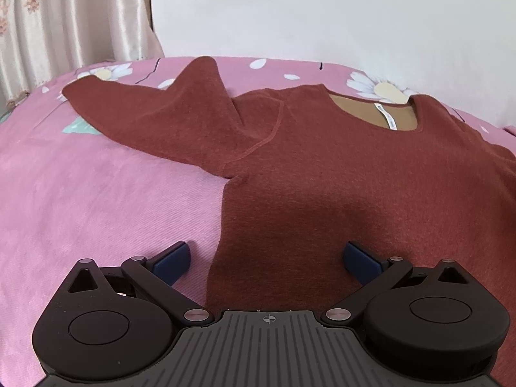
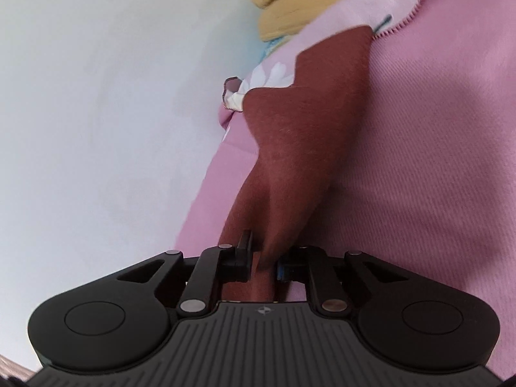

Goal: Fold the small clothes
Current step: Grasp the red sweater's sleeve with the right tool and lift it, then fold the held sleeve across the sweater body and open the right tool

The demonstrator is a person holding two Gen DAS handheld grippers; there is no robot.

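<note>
A rust-red long-sleeved top (image 1: 322, 167) lies face up on a pink flowered bedsheet (image 1: 96, 200), neckline toward the far wall and its left sleeve (image 1: 154, 113) spread out to the left. My left gripper (image 1: 266, 258) hovers open over the top's left side edge, one blue pad on the sheet side and one over the cloth. In the right wrist view the top's other sleeve (image 2: 300, 135) runs away from me across the sheet (image 2: 419, 177). My right gripper (image 2: 264, 262) is shut on this sleeve, a bunched fold of red cloth pinched between its jaws.
A white wall (image 1: 322, 9) stands behind the bed and a cream curtain (image 1: 64, 16) hangs at the far left. In the right wrist view a mustard-yellow cloth (image 2: 290, 3) and a zipped seam (image 2: 406, 16) lie at the bed's far end.
</note>
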